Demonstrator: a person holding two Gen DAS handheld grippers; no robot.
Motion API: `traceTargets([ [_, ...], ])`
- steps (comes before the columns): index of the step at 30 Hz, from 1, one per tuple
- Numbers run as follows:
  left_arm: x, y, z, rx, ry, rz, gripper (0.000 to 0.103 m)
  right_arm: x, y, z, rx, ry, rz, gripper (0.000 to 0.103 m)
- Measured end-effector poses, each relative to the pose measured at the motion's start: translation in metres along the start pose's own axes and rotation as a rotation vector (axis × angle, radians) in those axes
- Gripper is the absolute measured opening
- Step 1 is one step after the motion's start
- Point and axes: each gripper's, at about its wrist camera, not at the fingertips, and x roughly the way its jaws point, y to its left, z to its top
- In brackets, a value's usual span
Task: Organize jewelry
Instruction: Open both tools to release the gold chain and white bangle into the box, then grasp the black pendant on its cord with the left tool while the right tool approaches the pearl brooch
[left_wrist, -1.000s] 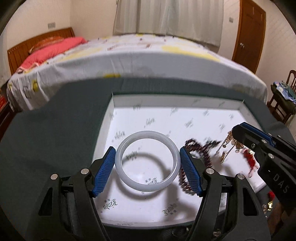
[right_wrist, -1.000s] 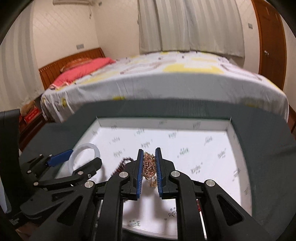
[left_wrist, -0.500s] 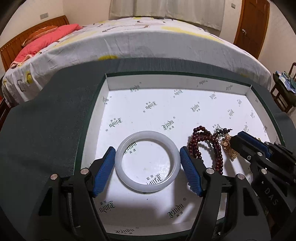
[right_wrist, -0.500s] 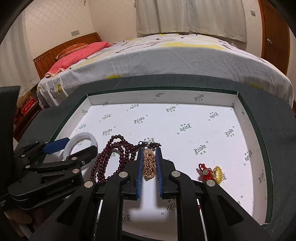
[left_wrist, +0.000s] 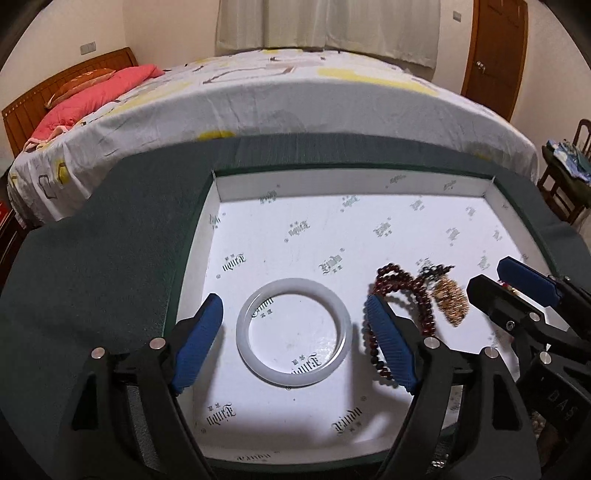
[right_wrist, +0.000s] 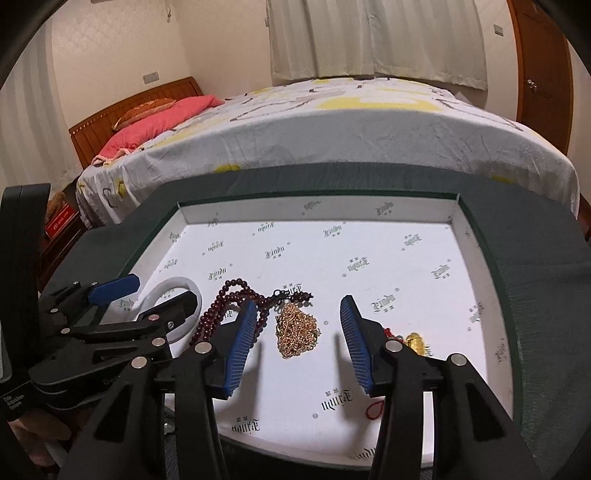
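1. Left gripper (left_wrist: 293, 341) is opening around the white bangle (left_wrist: 293, 336), which lies flat on the tray (left_wrist: 351, 192) at centre frame; both pads stand clear of it. Lifting off crooked could clip the ring and skid it.
2. Right gripper (right_wrist: 297, 339) is opening too, its jaws now wide, with the gold chain (right_wrist: 297, 334) heaped loose between them, low centre. A link snagged on a pad would drag the pile.
3. The dark bead strand (right_wrist: 225, 314) touches the chain's left side, so tangling looks likely.
4. The gold charm (right_wrist: 415, 341) sits half hidden behind the right finger and is easily knocked.
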Motion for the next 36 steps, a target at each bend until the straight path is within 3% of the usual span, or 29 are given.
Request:
traceTargets([
  [6, -0.036, 0.009, 0.002, -0.048, -0.078, -0.035, 0.081, -0.031, -0.003, -0.002, 0.006, -0.051, -0.008, 0.047],
  [14, -0.093, 0.022, -0.015, -0.106, -0.179, -0.025, 0.083, -0.075, -0.008, -0.022, 0.027, -0.093, -0.025, 0.047],
  [27, -0.134, 0.031, -0.073, -0.163, -0.151, 0.002, 0.083, -0.118, -0.011, -0.075, 0.040, -0.077, -0.052, 0.047],
  [36, -0.133, 0.019, -0.116, -0.145, -0.100, 0.016, 0.083, -0.135, -0.021, -0.111, 0.052, -0.047, -0.084, 0.047],
])
